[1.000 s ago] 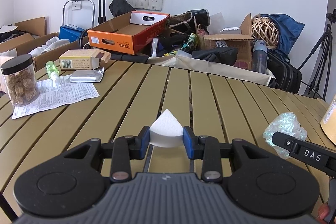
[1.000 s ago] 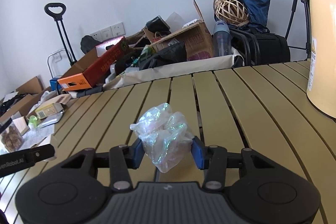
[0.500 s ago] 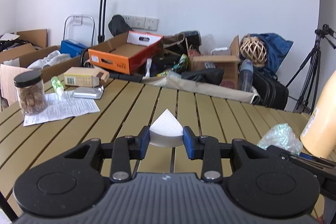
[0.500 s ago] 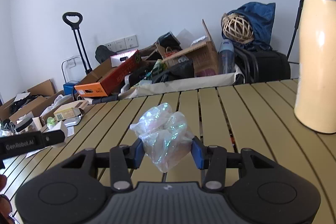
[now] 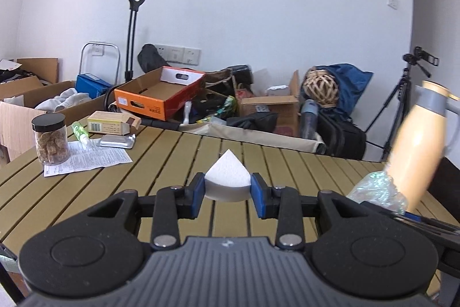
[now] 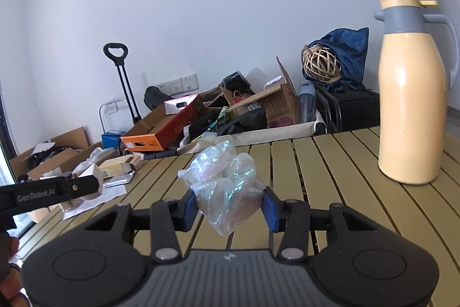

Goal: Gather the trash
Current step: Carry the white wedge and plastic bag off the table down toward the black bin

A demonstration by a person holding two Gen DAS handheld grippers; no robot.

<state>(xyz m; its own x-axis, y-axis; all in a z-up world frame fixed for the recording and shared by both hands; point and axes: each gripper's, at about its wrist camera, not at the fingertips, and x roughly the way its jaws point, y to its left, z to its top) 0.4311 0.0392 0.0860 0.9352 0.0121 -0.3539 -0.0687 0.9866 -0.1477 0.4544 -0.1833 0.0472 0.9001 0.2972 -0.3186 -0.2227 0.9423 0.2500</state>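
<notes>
My left gripper is shut on a white wedge-shaped piece of foam, held above the slatted table. My right gripper is shut on a crumpled iridescent plastic wrapper, also lifted off the table. That wrapper shows at the right edge of the left wrist view. The left gripper's black finger with the white foam appears at the left of the right wrist view.
A tall cream thermos jug stands on the table at the right. At the far left lie a jar of brown lumps, a printed sheet, a foil pack, a small green bottle and a yellow box. Cardboard boxes and bags crowd the floor beyond.
Both grippers have risen and pulled back from the table with their loads. More of the wall and the thermos jug has come into view. Neither grip has changed.
</notes>
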